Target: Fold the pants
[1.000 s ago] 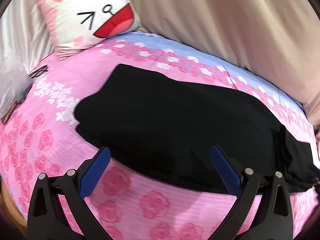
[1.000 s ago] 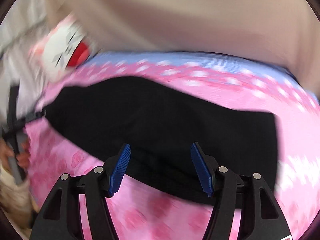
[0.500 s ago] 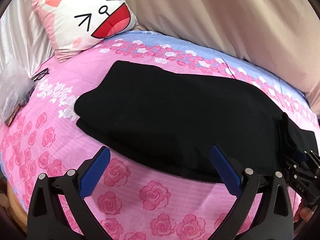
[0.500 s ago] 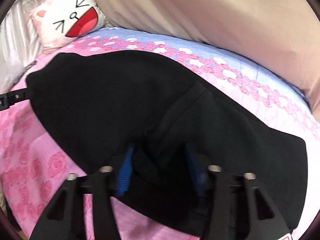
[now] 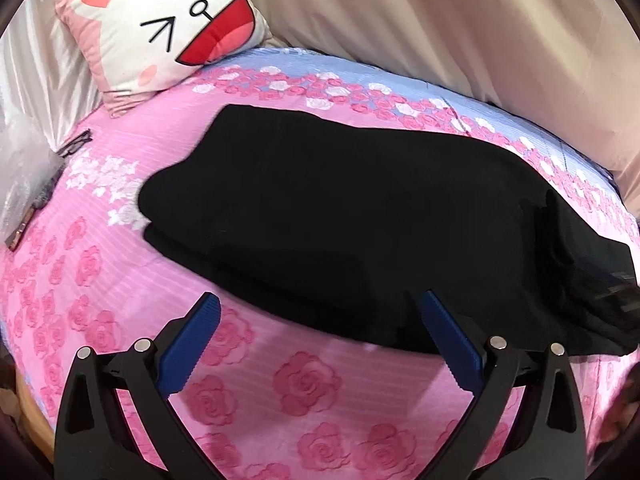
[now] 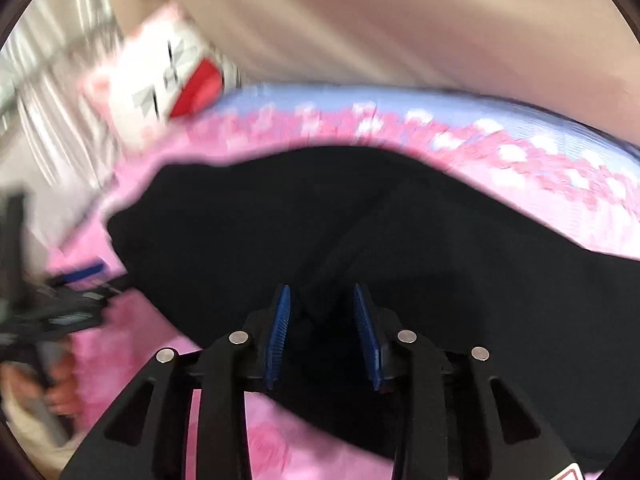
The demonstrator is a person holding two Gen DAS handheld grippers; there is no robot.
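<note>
Left gripper (image 5: 320, 312): blue-padded jaws spread wide, nothing between them, hovering over the pink rose-print bedsheet (image 5: 304, 392). Black fabric pants (image 5: 360, 216) lie flat straight ahead of it, near edge just beyond the fingertips, waist end off to its right.

Right gripper (image 6: 322, 300): jaws drawn close on a raised fold of the pants (image 6: 400, 240); view motion-blurred.

Cat-face cushion (image 5: 168, 28) far ahead-left of the left gripper.

Bare bedspread (image 5: 304, 392) along near edge, pants (image 5: 340, 220) filling the middle, cat pillow (image 5: 168, 24) blocking far-left corner.
</note>
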